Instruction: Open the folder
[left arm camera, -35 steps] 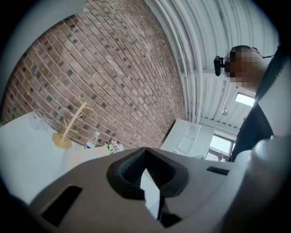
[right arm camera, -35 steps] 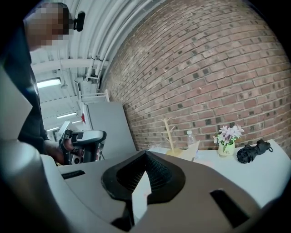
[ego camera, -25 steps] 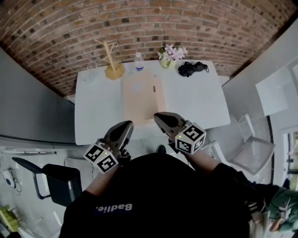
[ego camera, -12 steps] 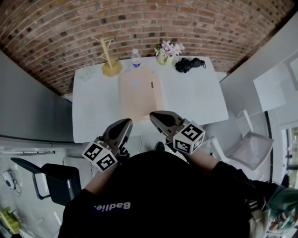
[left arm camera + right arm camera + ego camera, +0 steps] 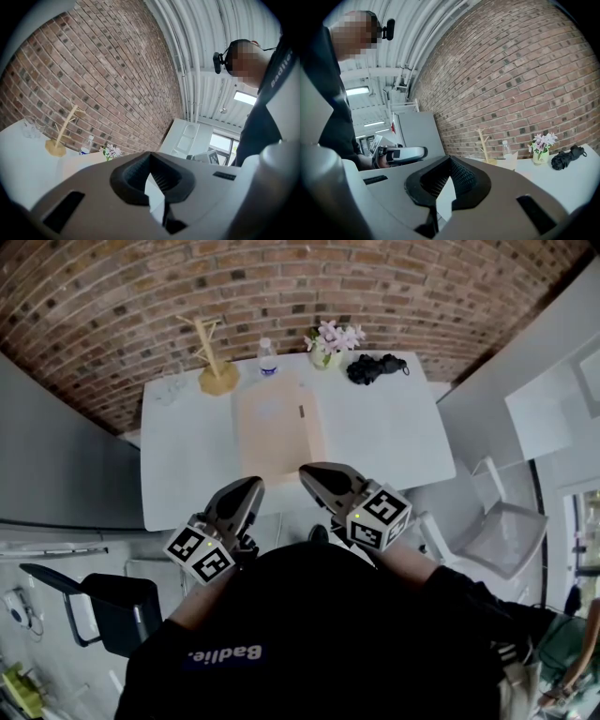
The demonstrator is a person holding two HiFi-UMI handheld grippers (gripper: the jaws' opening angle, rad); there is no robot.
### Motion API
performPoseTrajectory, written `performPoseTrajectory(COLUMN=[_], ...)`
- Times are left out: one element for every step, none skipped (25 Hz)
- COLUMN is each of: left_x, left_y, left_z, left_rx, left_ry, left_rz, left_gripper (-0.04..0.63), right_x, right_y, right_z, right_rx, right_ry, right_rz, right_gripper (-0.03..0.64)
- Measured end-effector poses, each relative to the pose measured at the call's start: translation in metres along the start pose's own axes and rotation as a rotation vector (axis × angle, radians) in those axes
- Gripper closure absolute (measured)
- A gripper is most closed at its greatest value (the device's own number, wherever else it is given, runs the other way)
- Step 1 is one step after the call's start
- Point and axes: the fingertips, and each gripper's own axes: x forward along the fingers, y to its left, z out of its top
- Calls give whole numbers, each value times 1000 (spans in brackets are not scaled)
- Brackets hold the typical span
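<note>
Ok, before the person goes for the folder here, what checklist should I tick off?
1. Folder flat and closed on the white table: ok.
2. Both claws empty: ok; left claw and right claw hold nothing.
3. Claws open for the cover: not ok; both are shut.
4. Claws at the folder: not ok; both are in the air near the person's body.
5. Table bare beside the folder: ok; water bottle and flower vase stand at the far edge.
6. Which edge opens: cannot tell.
</note>
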Motion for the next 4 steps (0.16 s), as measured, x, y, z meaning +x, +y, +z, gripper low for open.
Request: performPoseTrajectory(left_x=[1,2,2,3], left_y=[1,1,2,2], left_z=[0,0,0,0], left_rx=[0,0,0,1], left_ry=[0,1,1,2], left_rz=[-1,-2,-3,-4], left_gripper=[595,595,595,595], right_x=[1,1,2,2], right_y=[-1,-1,-2,-3], right_z=[0,0,1,1], right_rx=[0,0,-1,-1], right_ry=[0,0,0,-1], right_rz=[-1,-2,-3,-4], right_gripper=[590,589,589,589])
